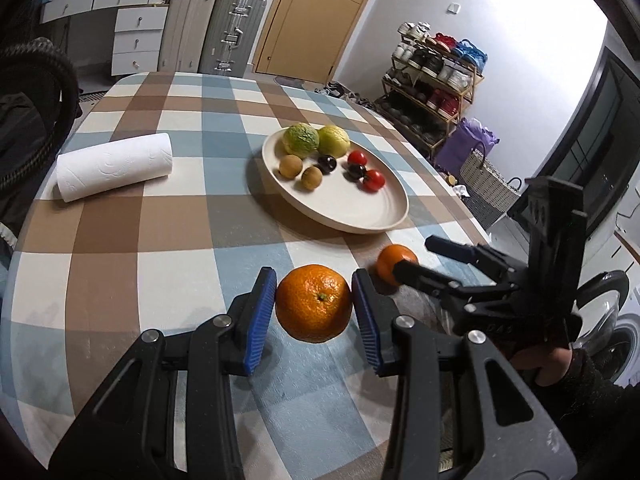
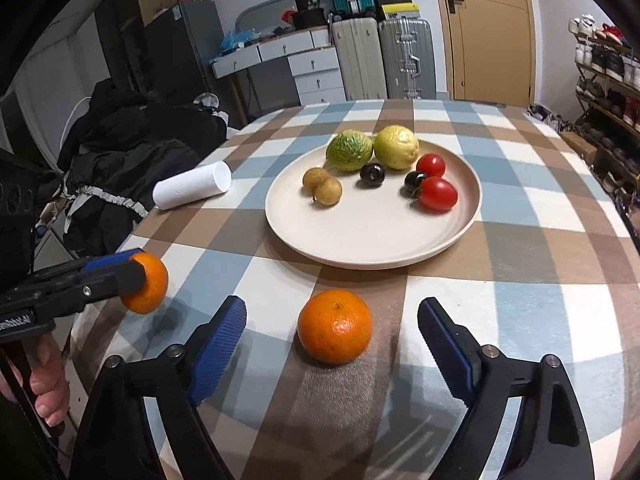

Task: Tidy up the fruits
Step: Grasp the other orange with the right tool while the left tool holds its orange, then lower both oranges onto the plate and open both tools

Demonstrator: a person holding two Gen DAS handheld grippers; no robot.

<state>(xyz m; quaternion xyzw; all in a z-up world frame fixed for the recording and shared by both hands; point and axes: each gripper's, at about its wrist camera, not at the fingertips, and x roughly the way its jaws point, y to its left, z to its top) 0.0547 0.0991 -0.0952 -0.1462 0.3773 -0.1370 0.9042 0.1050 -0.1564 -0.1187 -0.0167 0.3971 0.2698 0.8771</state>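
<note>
Orange mandarins [image 2: 334, 326] sit on a table [image 2: 520, 264] checked in blue, brown and white; the plate [image 2: 372, 240] is cream, the claw pads [image 2: 218, 350] blue.

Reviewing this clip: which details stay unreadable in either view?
- Left hand-held gripper: its pads flank an orange; the left wrist view doesn't show whether the fruit is lifted or resting on the tablecloth.
- Second orange: partly covered by the right hand-held gripper in the left wrist view.
- Shoe rack: cut off by the frame edge in the right wrist view.
</note>
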